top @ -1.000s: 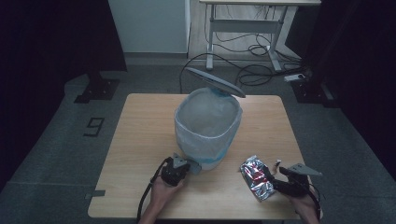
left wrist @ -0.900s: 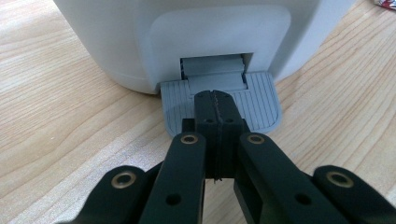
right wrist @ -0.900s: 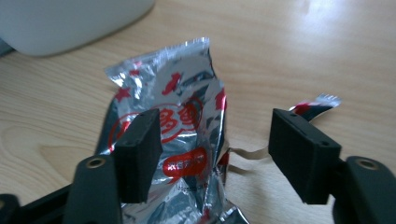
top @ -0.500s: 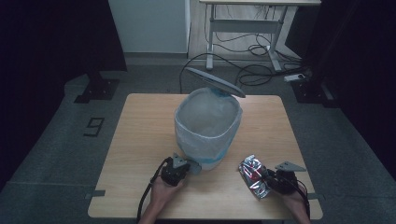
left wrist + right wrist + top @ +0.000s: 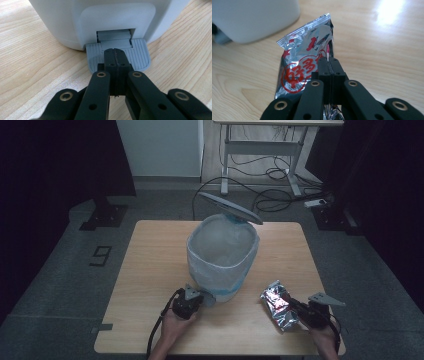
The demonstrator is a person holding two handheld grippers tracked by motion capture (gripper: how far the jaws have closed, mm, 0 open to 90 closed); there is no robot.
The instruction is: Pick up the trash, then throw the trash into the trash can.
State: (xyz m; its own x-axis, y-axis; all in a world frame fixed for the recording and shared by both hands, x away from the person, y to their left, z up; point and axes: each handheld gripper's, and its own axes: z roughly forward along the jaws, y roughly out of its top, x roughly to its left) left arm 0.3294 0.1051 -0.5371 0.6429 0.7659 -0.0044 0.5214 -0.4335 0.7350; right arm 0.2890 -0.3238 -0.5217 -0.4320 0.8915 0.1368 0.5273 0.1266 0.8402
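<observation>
Now: R gripper pinches edge of foil packet, lying on table just R of bin, long axis toward it; L gripper, jaws pressed together, holds pedal down, lid up.

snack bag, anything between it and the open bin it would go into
Nothing visible does. The snack bag, pinched in the right tool, lies right of the bin; bare table separates them. The lid is up, with the left tool on the pedal.

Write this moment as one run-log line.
left hand-held gripper: shut, on bin pedal | right hand-held gripper: shut on foil packet | lid: up
</observation>
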